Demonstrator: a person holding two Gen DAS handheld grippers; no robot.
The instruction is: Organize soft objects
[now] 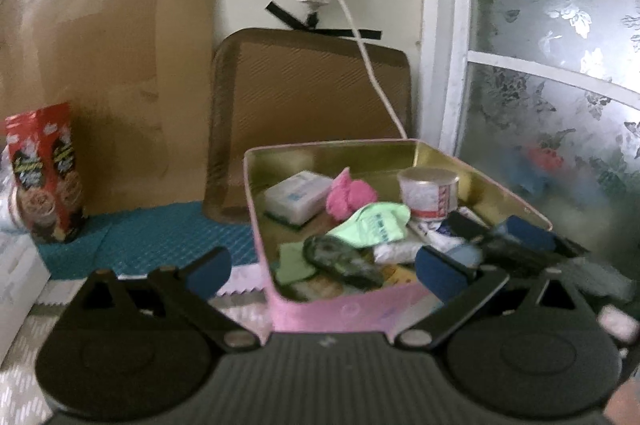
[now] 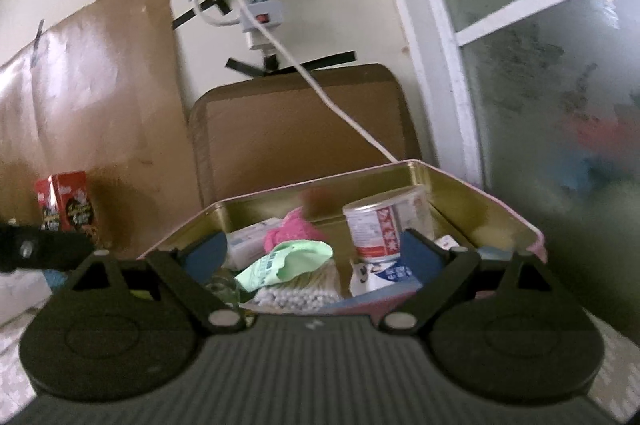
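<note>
Two grippers: both mine, one per hand, both pointed at the same tin.
Tin: pink rectangular metal tin with a gold inside [image 1: 400, 155] [image 2: 460, 193], sitting on the worktop, lid off, pretty crammed.
Left gripper [image 1: 322, 267]: jaws spread wide with nothing between them, hovering at the tin's near-left corner; one blue pad is outside the left wall, the other is over the near-right part of the tin.
Right gripper [image 2: 314, 253]: also spread wide and empty-handed, held over the near edge of the tin with the contents showing between its blue pads.
Soft stuff: crumpled pink cloth [image 1: 350, 195] [image 2: 294, 231] near the middle-back of the tin; pale green folded cloth with printed lettering [image 1: 372, 227] [image 2: 286, 261] just in front of it, touching it.
Other bits inside: white plastic box [image 1: 298, 197] at back left, small white can with red print [image 1: 428, 193] [image 2: 374, 231] upright at back right, a pack of cotton buds [image 2: 298, 291] under the green cloth, a dark oval thing [image 1: 340, 261] near the front, too blurry to call.
Behind the tin: brown ribbed tray [image 1: 312, 97] leaning on the wall, white cable [image 1: 372, 65] hanging down in front of it.
Off to the left: red snack box [image 1: 46, 171] standing on a teal mesh mat [image 1: 160, 237].
</note>
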